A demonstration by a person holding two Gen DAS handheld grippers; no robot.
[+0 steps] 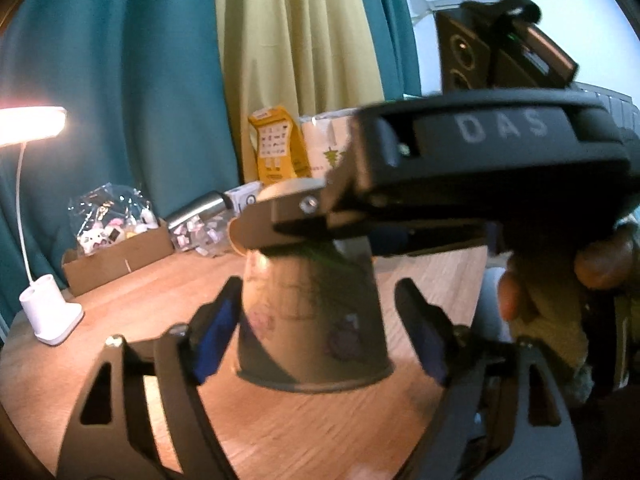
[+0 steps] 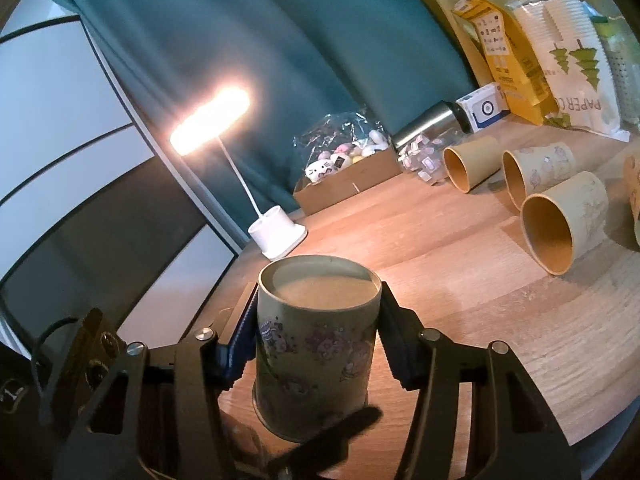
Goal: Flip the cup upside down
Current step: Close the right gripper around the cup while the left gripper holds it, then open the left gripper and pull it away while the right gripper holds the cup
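On the wooden table (image 2: 460, 248), the cup (image 2: 316, 344) stands rim-down, base up, axis vertical, clenched near its top between the right gripper (image 2: 318, 336); the left gripper (image 1: 320, 328) straddles it, spread and apparently not touching.

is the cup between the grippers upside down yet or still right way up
Upside down. The cup stands on the table with its wide rim down and its closed, recessed base facing up, between the right gripper fingers.
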